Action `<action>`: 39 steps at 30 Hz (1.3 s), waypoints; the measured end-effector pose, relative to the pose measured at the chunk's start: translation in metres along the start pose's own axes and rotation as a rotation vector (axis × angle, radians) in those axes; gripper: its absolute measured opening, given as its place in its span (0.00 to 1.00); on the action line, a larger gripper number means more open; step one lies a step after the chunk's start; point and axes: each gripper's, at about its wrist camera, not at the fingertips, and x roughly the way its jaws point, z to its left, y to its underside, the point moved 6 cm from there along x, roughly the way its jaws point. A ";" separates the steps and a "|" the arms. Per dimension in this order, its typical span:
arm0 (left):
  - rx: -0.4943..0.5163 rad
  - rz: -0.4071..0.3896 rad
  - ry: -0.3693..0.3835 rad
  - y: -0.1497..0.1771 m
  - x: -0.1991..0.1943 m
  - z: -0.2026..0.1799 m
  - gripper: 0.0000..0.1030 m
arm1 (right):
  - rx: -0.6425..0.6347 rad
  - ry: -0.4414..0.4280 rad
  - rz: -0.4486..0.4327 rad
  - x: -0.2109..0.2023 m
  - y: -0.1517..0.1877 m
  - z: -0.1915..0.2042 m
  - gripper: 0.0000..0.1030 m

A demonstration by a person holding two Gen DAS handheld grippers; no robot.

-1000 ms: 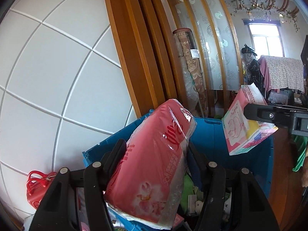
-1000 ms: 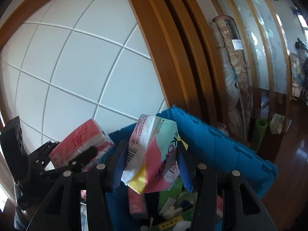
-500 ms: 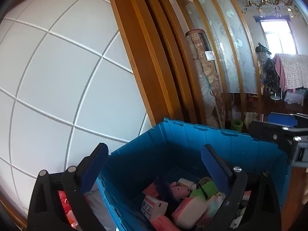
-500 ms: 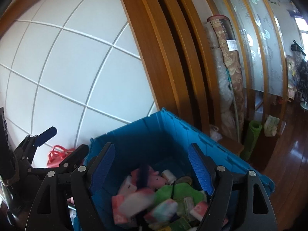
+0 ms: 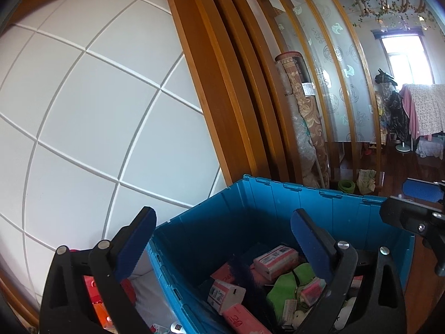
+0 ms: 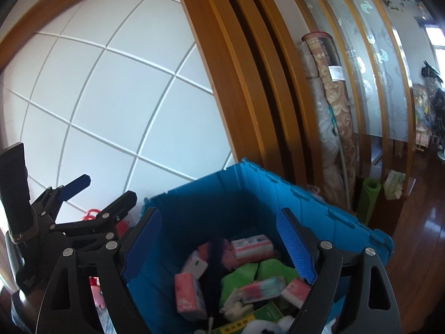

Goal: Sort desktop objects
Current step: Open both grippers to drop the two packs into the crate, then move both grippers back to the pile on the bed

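Blue bin below, left claw, right claw, both spread, empty.

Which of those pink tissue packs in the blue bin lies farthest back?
The pack with the white barcode label, lying nearest the blue bin's far wall.

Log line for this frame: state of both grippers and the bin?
left gripper: just opened, empty | right gripper: just opened, empty | blue bin: holds pink tissue packs, green cloth
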 end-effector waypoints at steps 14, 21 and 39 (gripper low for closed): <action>-0.054 -0.016 -0.057 0.033 -0.052 0.031 0.96 | -0.066 -0.020 -0.019 -0.034 0.032 0.036 0.88; -0.087 -0.003 -0.087 0.057 -0.076 0.069 0.96 | -0.071 -0.041 0.005 -0.037 0.050 0.067 0.88; -0.144 0.060 -0.229 0.160 -0.165 0.232 0.96 | -0.121 -0.123 0.045 -0.040 0.116 0.233 0.90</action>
